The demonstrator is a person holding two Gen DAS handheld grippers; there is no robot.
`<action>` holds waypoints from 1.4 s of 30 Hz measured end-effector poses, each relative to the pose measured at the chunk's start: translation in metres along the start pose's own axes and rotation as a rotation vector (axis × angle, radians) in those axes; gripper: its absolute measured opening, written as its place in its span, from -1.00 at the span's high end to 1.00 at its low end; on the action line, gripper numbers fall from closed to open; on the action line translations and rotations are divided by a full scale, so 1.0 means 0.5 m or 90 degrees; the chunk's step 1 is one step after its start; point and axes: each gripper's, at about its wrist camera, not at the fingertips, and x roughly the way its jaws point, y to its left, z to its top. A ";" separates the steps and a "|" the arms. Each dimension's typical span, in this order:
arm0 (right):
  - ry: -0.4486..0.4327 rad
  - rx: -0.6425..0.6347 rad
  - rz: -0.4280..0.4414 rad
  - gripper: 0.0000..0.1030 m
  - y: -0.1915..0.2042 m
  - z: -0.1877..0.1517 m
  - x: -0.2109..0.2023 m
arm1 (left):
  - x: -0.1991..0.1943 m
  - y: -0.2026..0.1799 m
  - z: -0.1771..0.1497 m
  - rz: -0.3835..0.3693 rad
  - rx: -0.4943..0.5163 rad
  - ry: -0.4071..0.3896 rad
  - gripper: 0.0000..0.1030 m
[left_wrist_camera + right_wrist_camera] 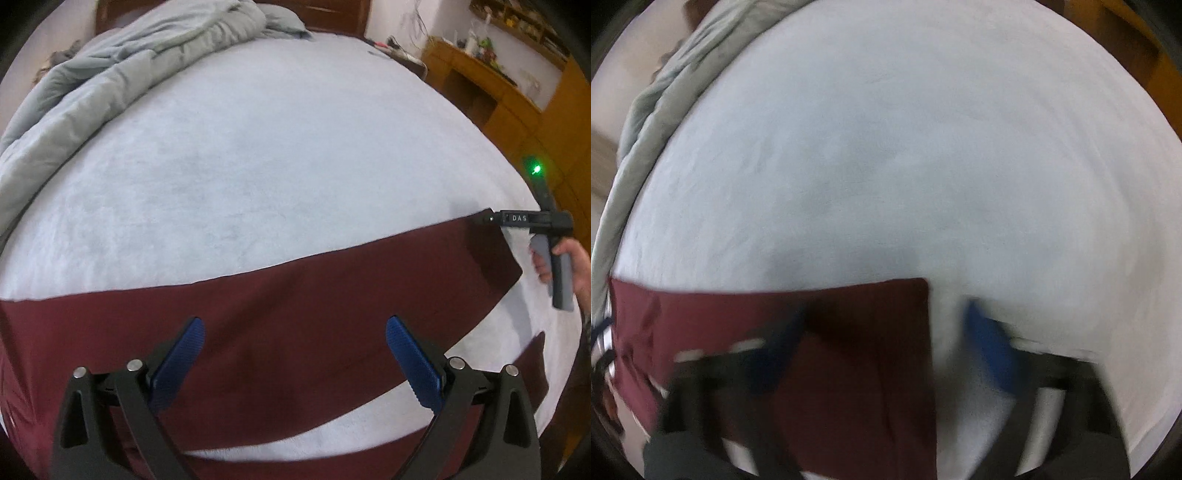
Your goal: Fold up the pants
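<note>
Left view alone shows the right tool point(484, 218) pinching the one maroon pants point(295, 317) leg's far corner; left tool point(295, 332) released above the bed point(258, 166).

Bed sheet point(258, 166), pale blue-white, fills most of what I see from my left wrist; it looks smooth with faint creases. Taking the sheet as my landmark: a grey-green quilted duvet point(122, 70) lies bunched along its far left edge, rumpled, spilling onto the sheet. Beyond the sheet's far side I see a dark wooden headboard point(325, 14). Off the sheet's right edge stands yellow-brown wooden furniture point(517, 110), a desk with shelves above it; small cluttered items point(487, 48) sit on top, too small to identify. From my right wrist, blurred: the same sheet point(905, 147), the duvet point(653, 110) along its left edge.
</note>
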 end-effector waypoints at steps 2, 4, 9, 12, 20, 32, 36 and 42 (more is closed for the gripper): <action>0.010 -0.029 0.022 0.53 -0.001 -0.003 -0.014 | 0.012 0.003 0.009 -0.007 0.009 0.006 -0.93; -0.005 -0.067 0.052 0.55 0.006 -0.013 -0.046 | 0.017 0.001 0.023 -0.014 0.028 0.006 -0.93; -0.070 -0.176 0.128 0.56 0.039 -0.059 -0.161 | 0.041 -0.010 0.066 -0.056 0.116 -0.001 -0.93; -0.102 -0.212 0.163 0.56 0.060 -0.078 -0.218 | 0.066 -0.027 0.092 -0.105 0.184 0.025 -0.93; -0.156 -0.261 0.202 0.57 0.053 -0.127 -0.335 | 0.122 -0.045 0.141 -0.212 0.296 0.125 -0.93; -0.192 -0.207 0.183 0.56 0.062 -0.141 -0.339 | 0.052 0.016 0.116 -0.257 0.227 0.157 0.70; -0.215 -0.179 0.170 0.56 0.040 -0.194 -0.359 | -0.101 -0.004 0.054 -0.173 0.236 0.033 0.72; -0.198 -0.169 0.144 0.60 0.019 -0.348 -0.344 | -0.220 -0.097 -0.144 -0.058 0.300 -0.008 0.72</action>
